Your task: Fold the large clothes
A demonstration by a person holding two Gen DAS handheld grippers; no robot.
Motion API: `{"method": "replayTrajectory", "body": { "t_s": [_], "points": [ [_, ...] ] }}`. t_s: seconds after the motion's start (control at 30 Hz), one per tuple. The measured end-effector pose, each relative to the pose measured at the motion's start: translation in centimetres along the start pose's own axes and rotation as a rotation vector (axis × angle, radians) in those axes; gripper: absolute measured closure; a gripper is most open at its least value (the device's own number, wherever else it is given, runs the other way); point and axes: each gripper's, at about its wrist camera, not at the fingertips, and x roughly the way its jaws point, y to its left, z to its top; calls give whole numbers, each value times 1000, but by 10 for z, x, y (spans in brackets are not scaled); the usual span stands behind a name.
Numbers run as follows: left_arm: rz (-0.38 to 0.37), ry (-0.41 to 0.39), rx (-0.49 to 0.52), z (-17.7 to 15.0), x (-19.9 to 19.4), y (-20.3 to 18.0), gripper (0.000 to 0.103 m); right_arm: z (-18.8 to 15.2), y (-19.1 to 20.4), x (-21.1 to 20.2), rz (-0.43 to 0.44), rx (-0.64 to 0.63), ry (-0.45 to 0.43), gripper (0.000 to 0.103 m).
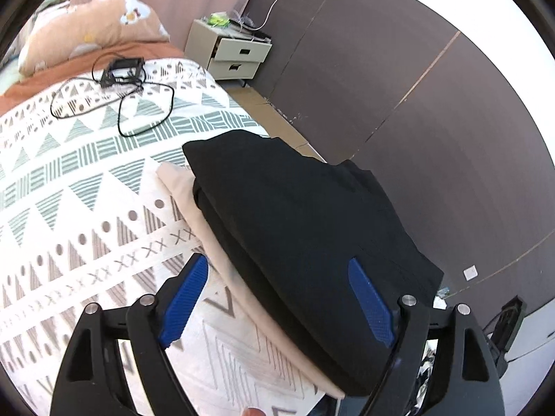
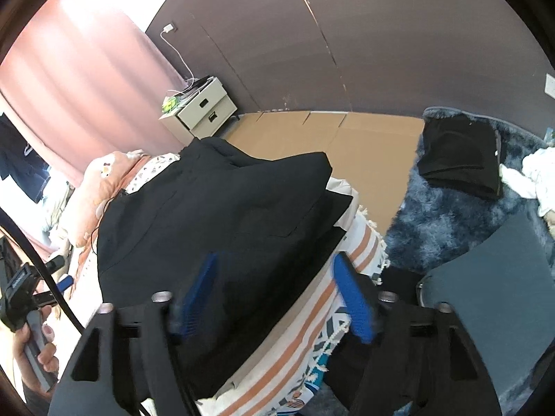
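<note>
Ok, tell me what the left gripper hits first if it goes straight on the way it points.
Most likely the folded black garment: it fills the gap ahead of the open left gripper. The beige garment beneath it shows only along the left edge. Depth is unclear.

The bed (image 1: 86, 187) is covered by a white spread printed with green and brown triangles, dots and crosses. Near its right edge lies a folded beige cloth (image 1: 222, 242), and a folded black garment (image 1: 295, 225) rests on top of that, reaching to the bed's edge. Farther up the bed, a small black device (image 1: 121, 71) sits on the spread with its black cable (image 1: 138, 118) looped loosely around it. At the far end lies a peach pillow (image 1: 90, 24) with a flower print.
</note>
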Motion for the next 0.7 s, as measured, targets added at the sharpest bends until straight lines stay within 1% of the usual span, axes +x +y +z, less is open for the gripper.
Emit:
{"method": "replayTrajectory", "body": {
  "t_s": [0.13,0.2,0.23,0.27,0.3,0.33,0.37,0.4,0.53,0.63,0.7],
  "points": [
    [45,-24,38,-4,-24,2,19,-7,5,-20,-18,-17,-7,26],
    [56,-60,66,-8,-45,0,19,-11,11,-32,-19,-39,-21,14],
    [53,-74,79,-11,-56,-1,19,-12,16,-40,-31,-53,-32,12],
    [52,-82,88,-11,-61,-3,19,-14,20,-47,-44,-68,-45,7],
    [51,-92,98,-14,-71,-4,18,-14,24,-54,-51,-80,-58,0],
    [52,-100,106,-16,-78,-4,15,-16,28,-63,-55,-93,-77,0],
    [48,-108,113,-19,-88,-6,3,-17,31,-68,-55,-100,-87,0],
    [37,-120,116,-22,-96,-5,0,-19,35,-76,-57,-114,-101,0],
    [20,-169,140,-35,-132,-6,0,-32,45,-99,-48,-159,-132,0],
    [40,-197,170,-48,-160,-6,0,-42,47,-112,-40,-174,-149,0],
    [65,-218,192,-58,-182,-6,0,-52,48,-119,-41,-188,-151,0]
  ]
}}
